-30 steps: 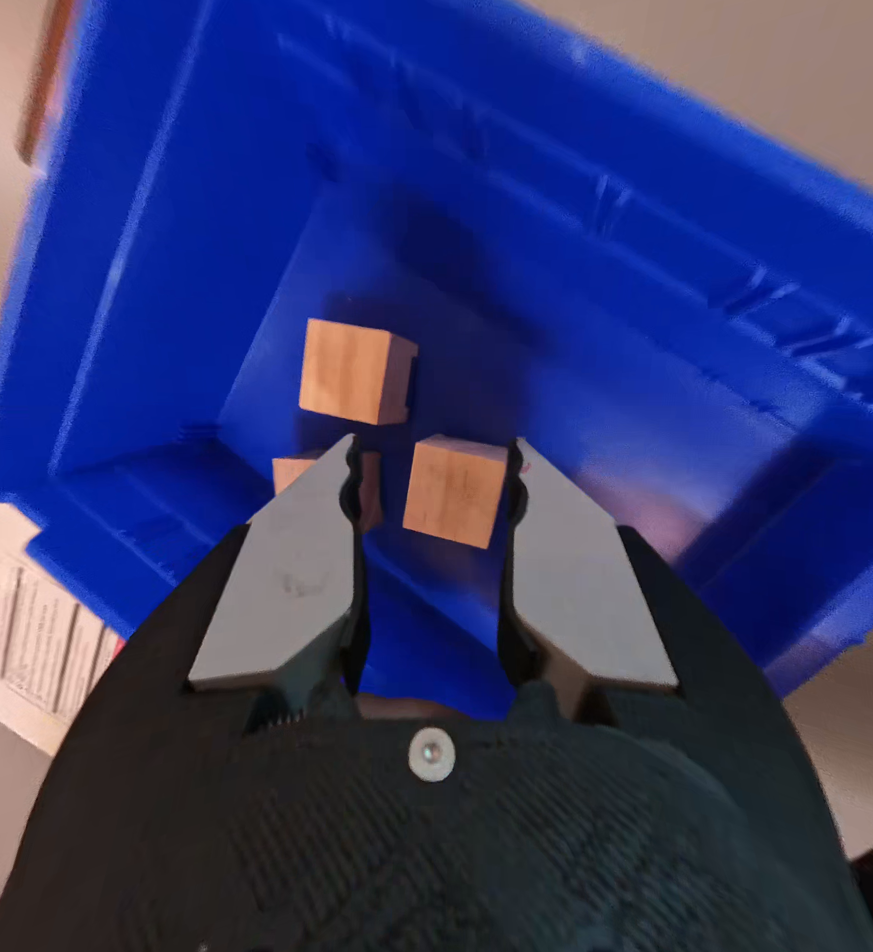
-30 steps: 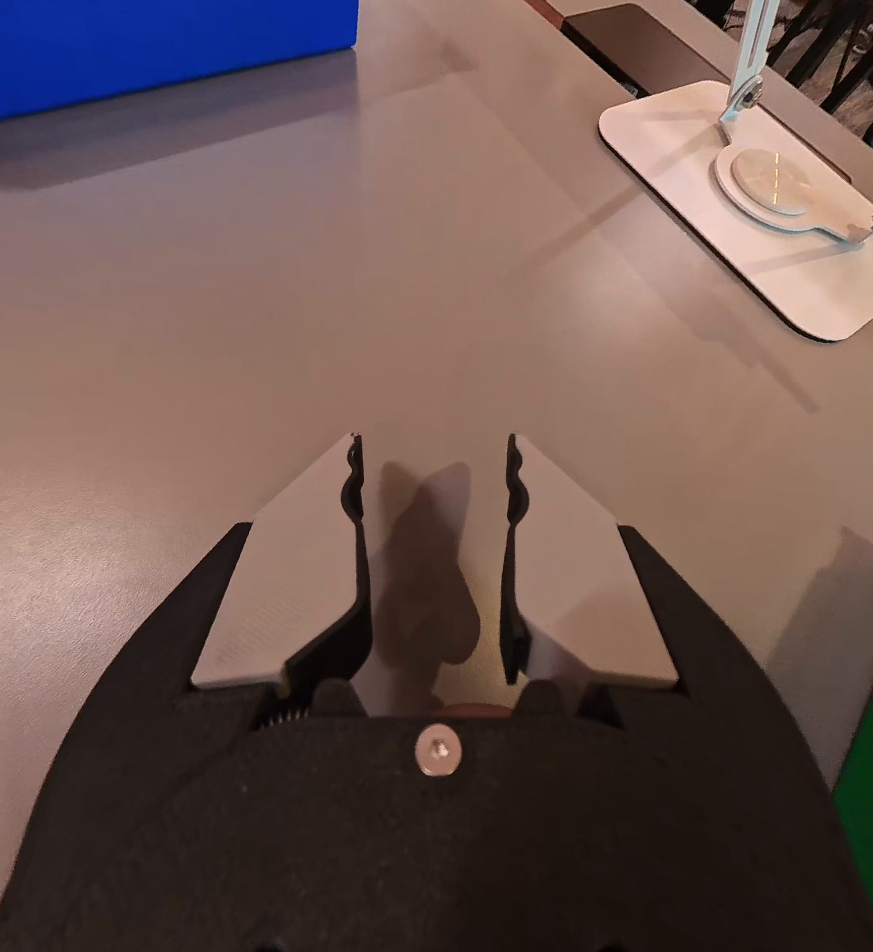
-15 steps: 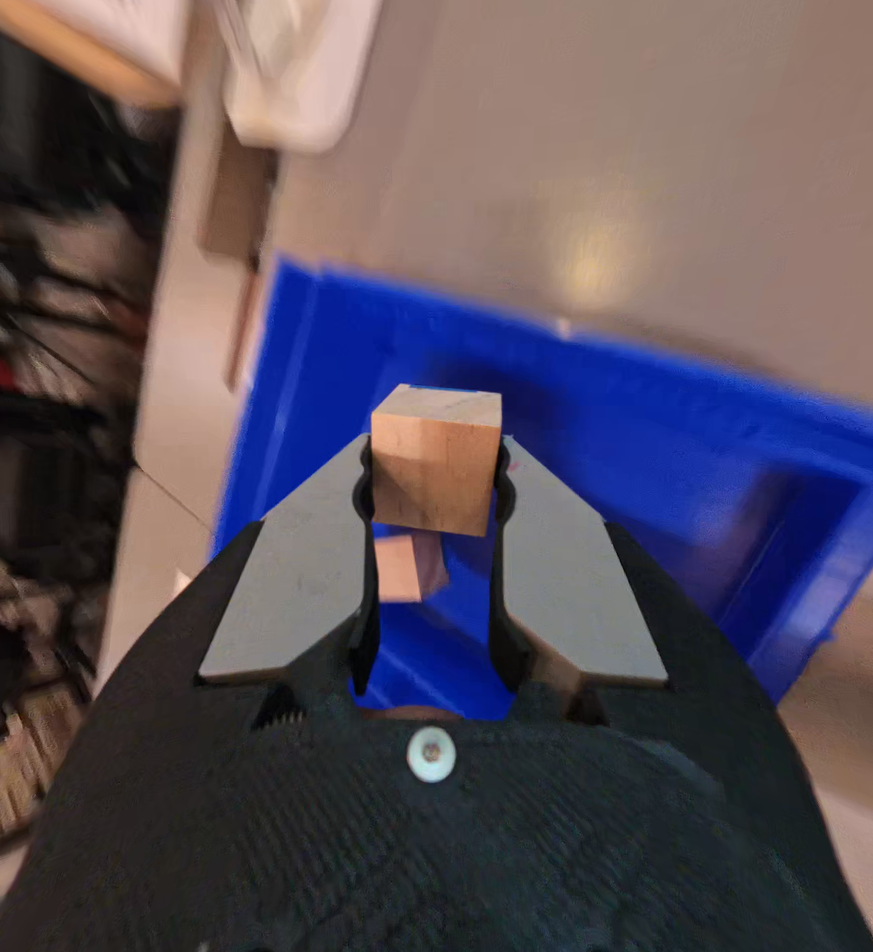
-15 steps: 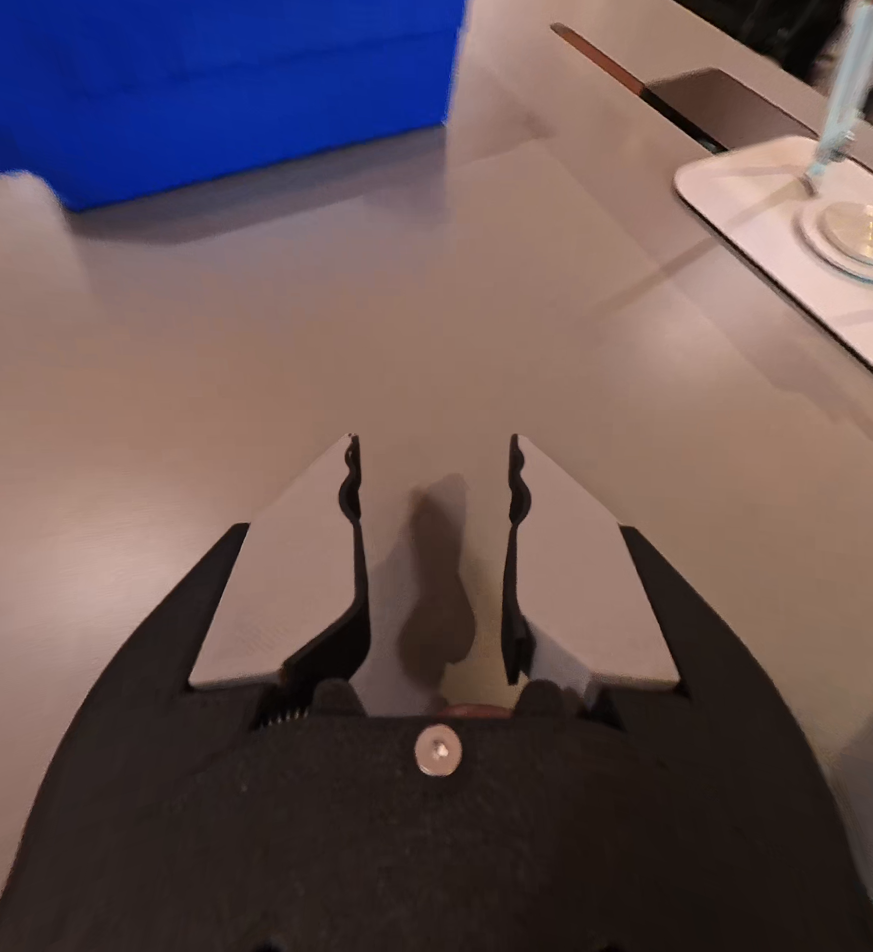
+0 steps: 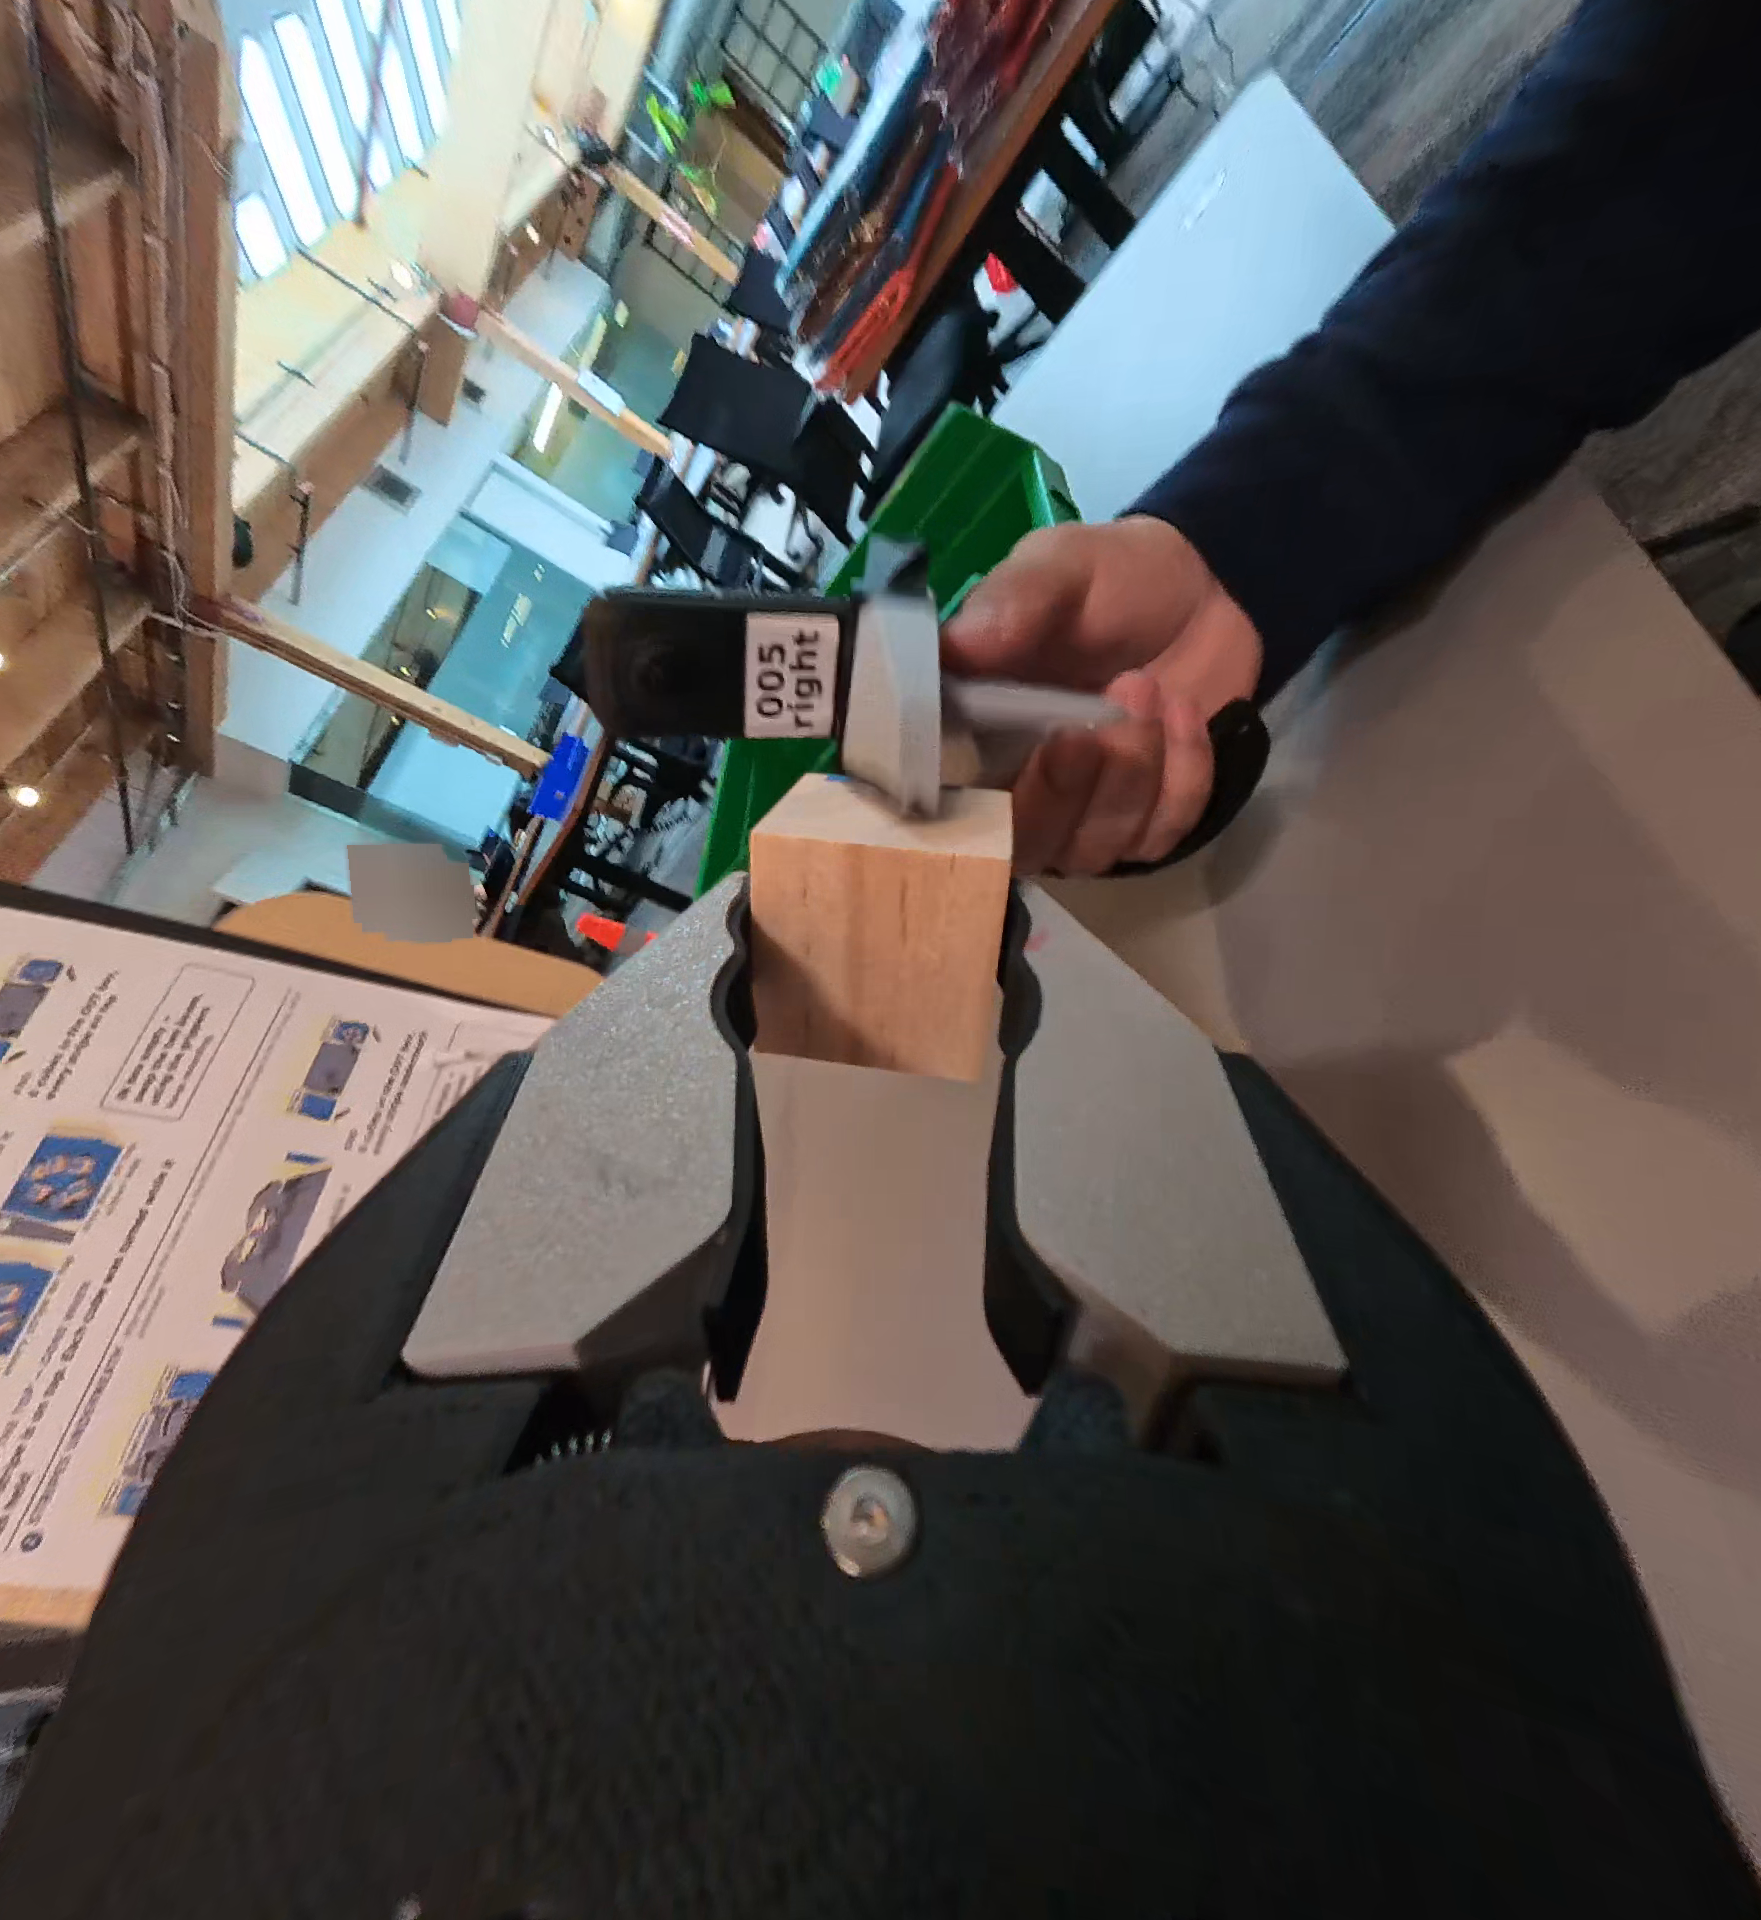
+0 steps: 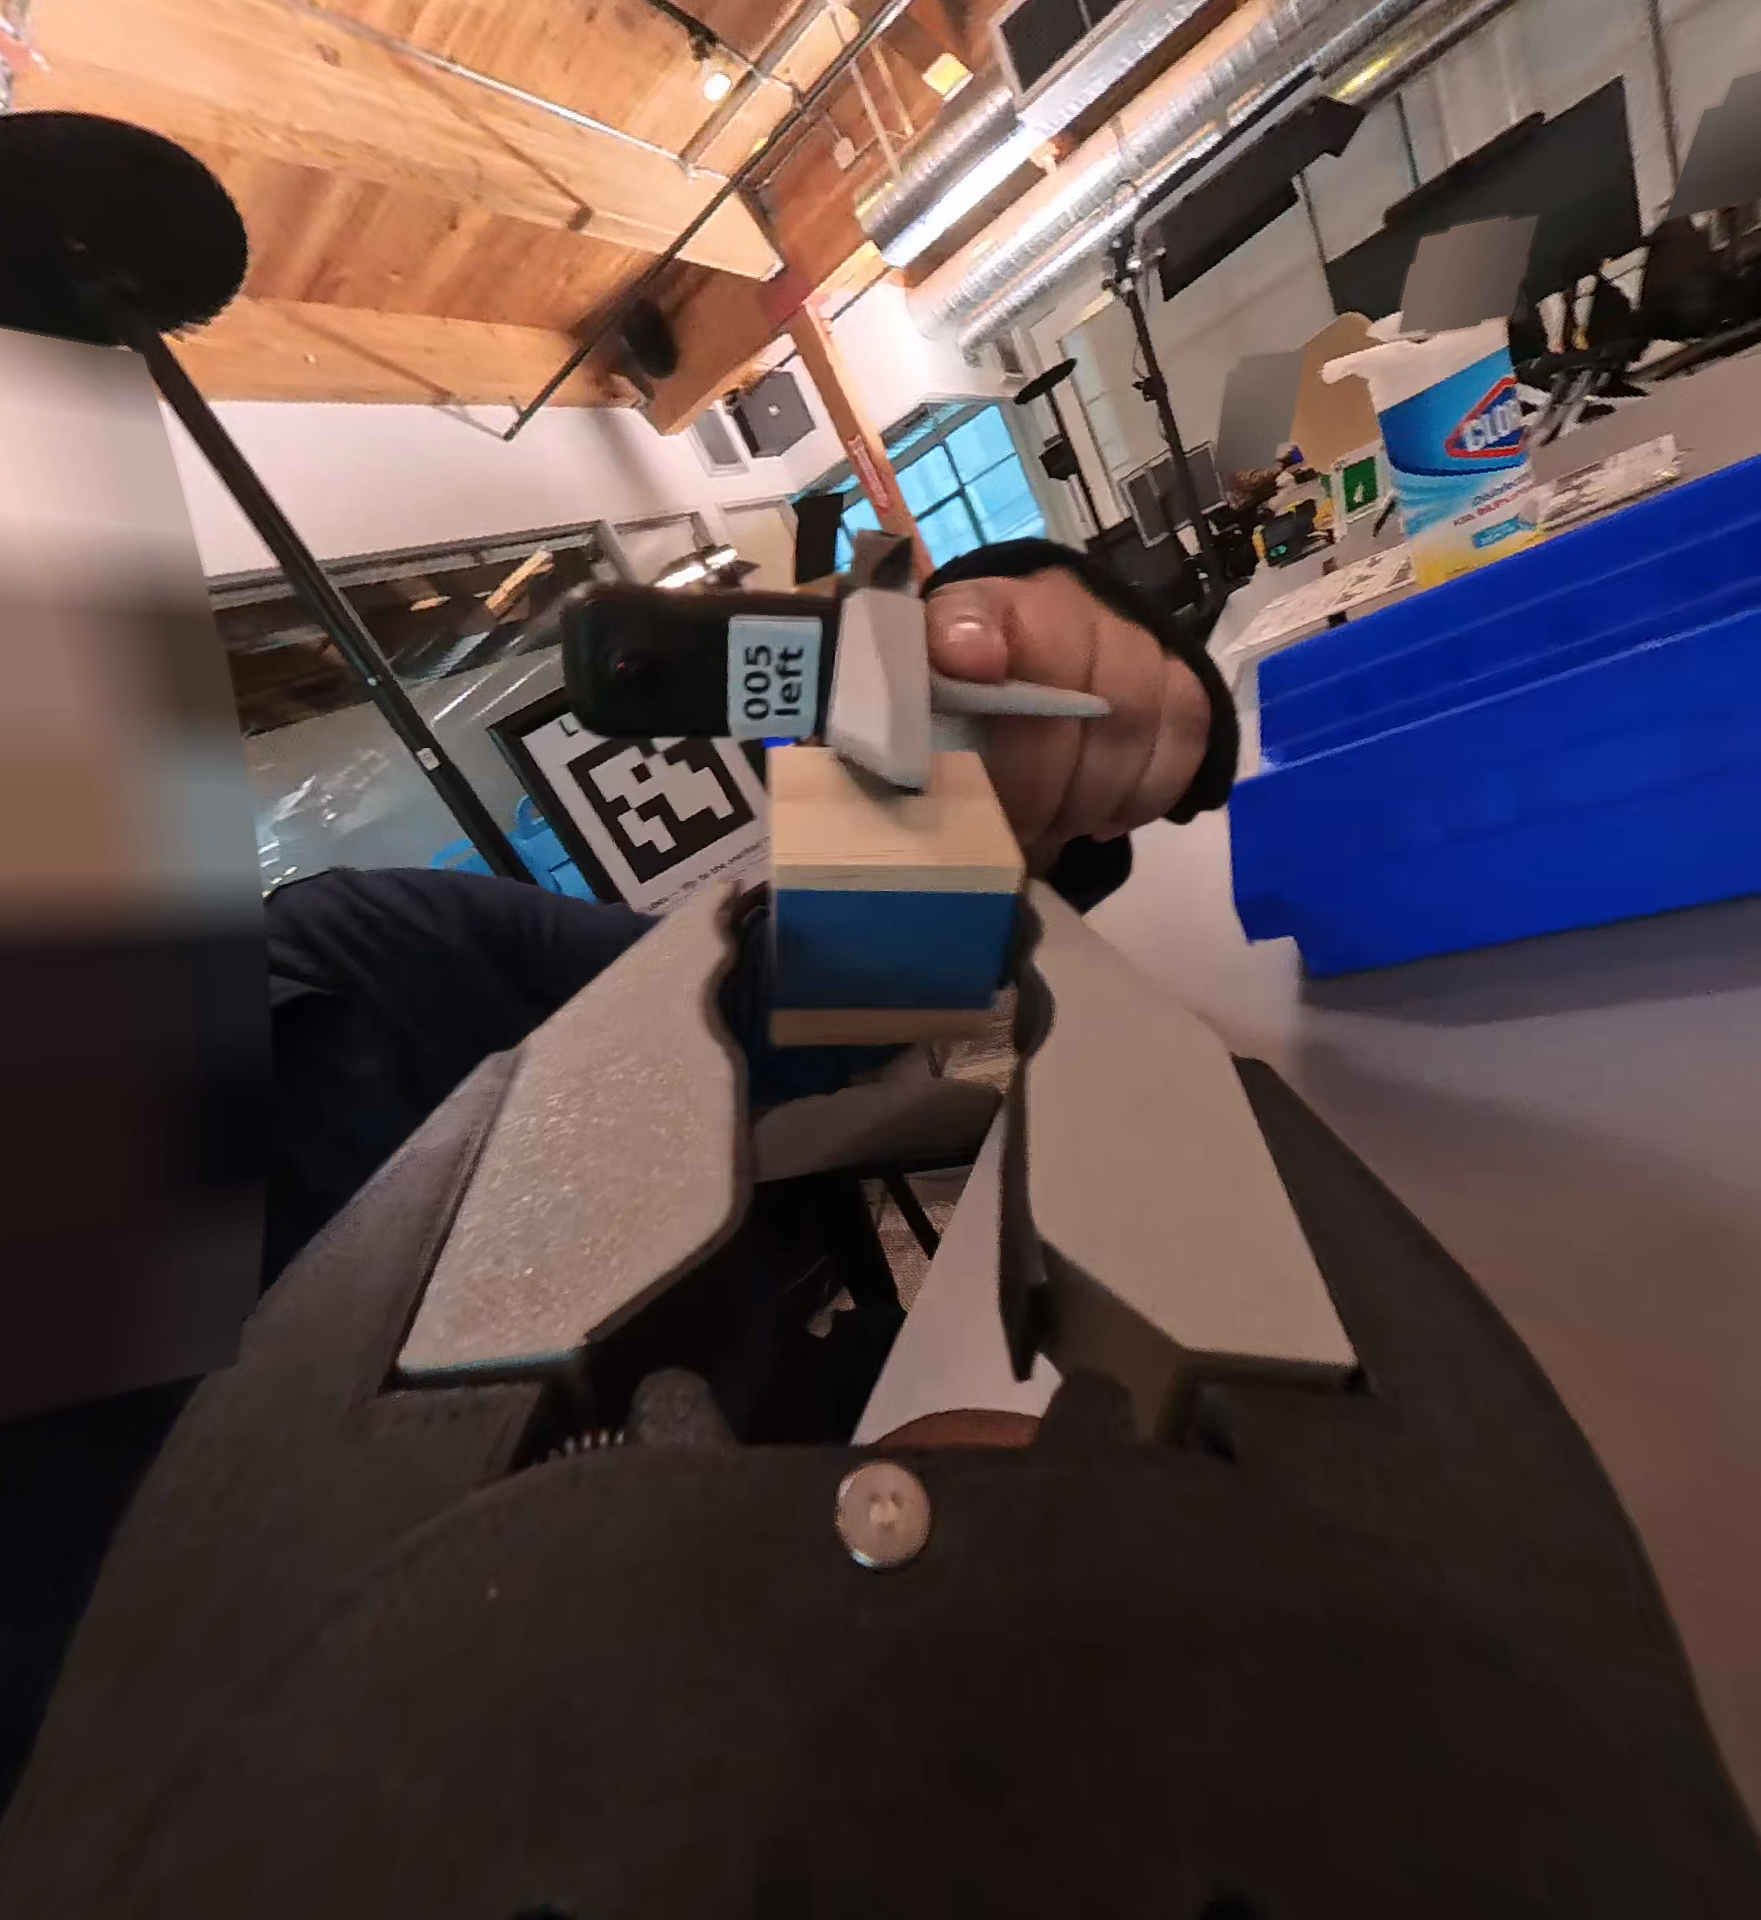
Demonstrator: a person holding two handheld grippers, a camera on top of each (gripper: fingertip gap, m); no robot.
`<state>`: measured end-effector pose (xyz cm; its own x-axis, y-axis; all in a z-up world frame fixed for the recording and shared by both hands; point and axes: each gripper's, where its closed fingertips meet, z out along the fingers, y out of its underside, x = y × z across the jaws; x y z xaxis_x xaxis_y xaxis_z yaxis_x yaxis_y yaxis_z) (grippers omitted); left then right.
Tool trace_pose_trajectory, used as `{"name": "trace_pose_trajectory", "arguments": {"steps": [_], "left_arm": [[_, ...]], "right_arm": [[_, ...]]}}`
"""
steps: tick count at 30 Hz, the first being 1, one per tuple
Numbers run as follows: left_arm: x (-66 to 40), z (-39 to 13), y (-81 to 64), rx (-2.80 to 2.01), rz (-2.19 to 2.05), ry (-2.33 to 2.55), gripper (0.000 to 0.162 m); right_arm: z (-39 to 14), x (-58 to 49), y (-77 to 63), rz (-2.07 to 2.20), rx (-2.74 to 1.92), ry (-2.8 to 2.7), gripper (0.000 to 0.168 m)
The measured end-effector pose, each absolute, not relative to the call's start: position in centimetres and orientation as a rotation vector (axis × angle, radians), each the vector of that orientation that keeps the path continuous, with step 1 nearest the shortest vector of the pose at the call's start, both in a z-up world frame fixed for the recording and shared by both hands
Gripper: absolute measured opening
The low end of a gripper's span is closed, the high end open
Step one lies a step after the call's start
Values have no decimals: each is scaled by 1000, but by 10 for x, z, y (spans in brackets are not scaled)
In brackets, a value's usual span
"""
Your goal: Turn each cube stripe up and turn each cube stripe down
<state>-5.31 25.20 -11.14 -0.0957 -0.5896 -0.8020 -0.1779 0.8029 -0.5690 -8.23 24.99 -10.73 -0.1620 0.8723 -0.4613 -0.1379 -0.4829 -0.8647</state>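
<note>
My left gripper is shut on a wooden cube and holds it in the air above the grey table. In the right wrist view the cube shows a wide blue stripe on the face towards that camera. My right gripper is open, with its fingers on either side of the cube and a small gap on the left side. The two grippers face each other, turned a quarter turn apart. One right finger sits at the cube's top edge in the left wrist view.
A blue bin stands on the table to the right in the right wrist view. A green bin is behind the right gripper. A printed instruction sheet lies at the left. A hand and navy sleeve hold the right gripper.
My left gripper shut on a cube in the blue bin, lifted it out and swung it up. My right gripper rose from the table and now straddles the cube.
</note>
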Motion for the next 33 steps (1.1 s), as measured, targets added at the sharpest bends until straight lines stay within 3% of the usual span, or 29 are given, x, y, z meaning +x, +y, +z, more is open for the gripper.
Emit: {"name": "trace_pose_trajectory", "arguments": {"steps": [8,10,15,21,25,28,33], "left_arm": [[-30,-130,290,-685,-354,1452,45],[-29,-137,296,-748,-455,1387,54],[-26,-154,307,-959,-596,1336,58],[-16,-202,329,-1137,-449,1392,58],[-17,-216,345,-1224,-369,1396,56],[-22,-218,356,-1320,-416,1348,56],[-26,-221,366,-1382,-417,1313,53]], "right_arm": [[-120,-58,289,1500,-1507,-738,42],[-125,-54,297,1413,-1548,-719,42],[-127,-38,319,1080,-1596,-667,42],[-72,25,328,443,-1424,-541,42],[-23,100,316,384,-1337,-345,42],[-40,170,334,236,-1551,-240,42],[-139,266,362,-30,-2088,-151,42]]}}
